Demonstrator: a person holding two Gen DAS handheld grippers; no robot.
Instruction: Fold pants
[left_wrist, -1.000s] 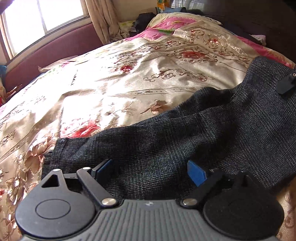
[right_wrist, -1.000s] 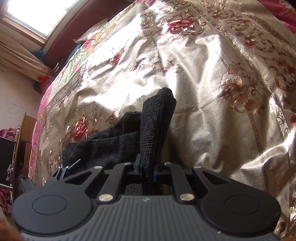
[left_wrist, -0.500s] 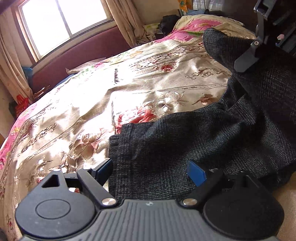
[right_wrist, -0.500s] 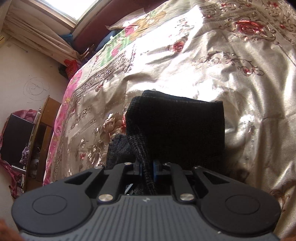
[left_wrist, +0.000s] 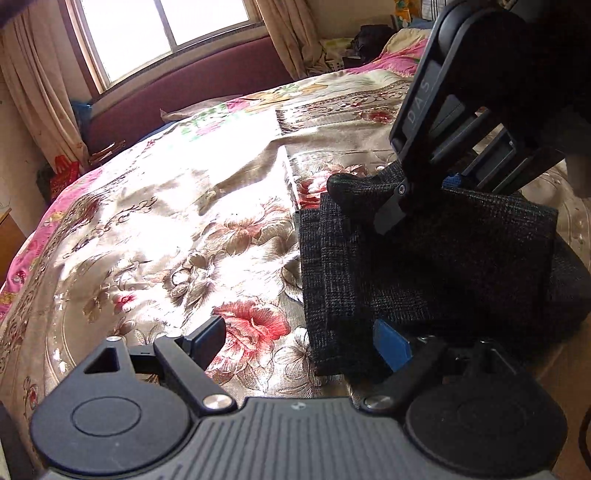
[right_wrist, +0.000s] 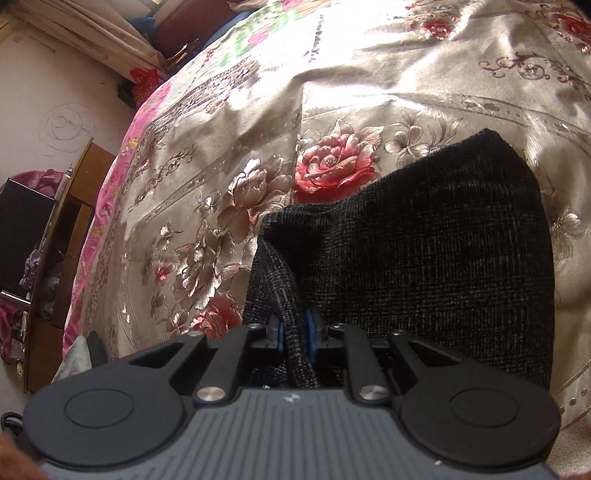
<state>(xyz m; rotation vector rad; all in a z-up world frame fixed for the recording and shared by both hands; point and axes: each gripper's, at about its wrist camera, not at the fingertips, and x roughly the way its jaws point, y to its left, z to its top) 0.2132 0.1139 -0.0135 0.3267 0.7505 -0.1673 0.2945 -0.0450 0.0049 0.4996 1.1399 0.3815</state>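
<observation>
As a fold is carried across, the right gripper (right_wrist: 295, 332) pinches a bunched edge of the dark pants (left_wrist: 424, 266), which lie doubled on the floral bedspread (left_wrist: 166, 229). The left gripper (left_wrist: 299, 343) hovers at the pants' near edge, fingers spread wide, holding nothing. Done well, the carried edge should land square on the layer beneath before release, the free gripper smoothing. The right gripper's body reads "DAS".
</observation>
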